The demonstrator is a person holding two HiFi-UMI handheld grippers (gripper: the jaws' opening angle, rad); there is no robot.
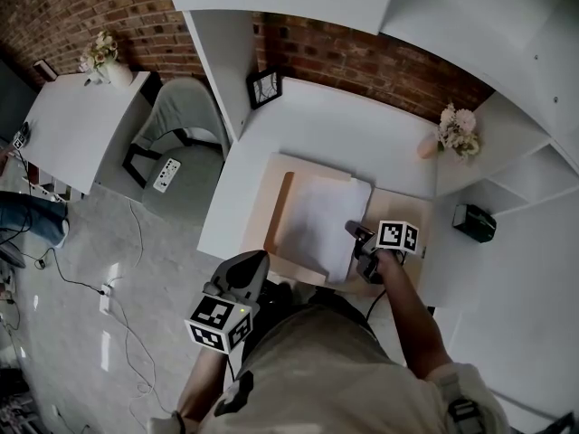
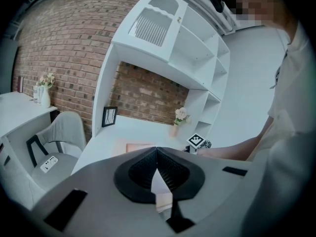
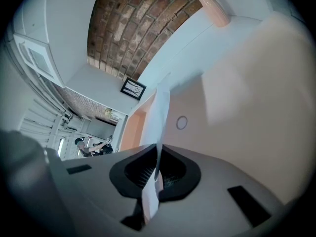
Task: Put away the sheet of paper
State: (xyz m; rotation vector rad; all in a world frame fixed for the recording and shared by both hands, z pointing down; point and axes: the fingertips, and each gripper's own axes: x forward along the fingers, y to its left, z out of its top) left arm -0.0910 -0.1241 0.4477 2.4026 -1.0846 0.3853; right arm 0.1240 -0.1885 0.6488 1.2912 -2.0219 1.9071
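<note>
A white sheet of paper [image 1: 321, 222] lies over an open peach folder [image 1: 279, 197] on the white desk [image 1: 335, 125]. My right gripper [image 1: 355, 234] is shut on the sheet's right edge. In the right gripper view the paper [image 3: 161, 107] runs edge-on between the pads of that gripper [image 3: 158, 154], lifted above the folder's inner face [image 3: 247, 98]. My left gripper [image 1: 256, 259] hangs at the desk's front edge, just left of the folder's near corner. Its jaws [image 2: 157, 151] are shut with nothing between them.
A framed picture [image 1: 264, 87] leans at the back left of the desk and a vase of flowers [image 1: 452, 132] stands at the back right. Shelves with a black device [image 1: 474, 221] rise on the right. A grey chair [image 1: 181, 116] and another white table [image 1: 77, 125] stand to the left.
</note>
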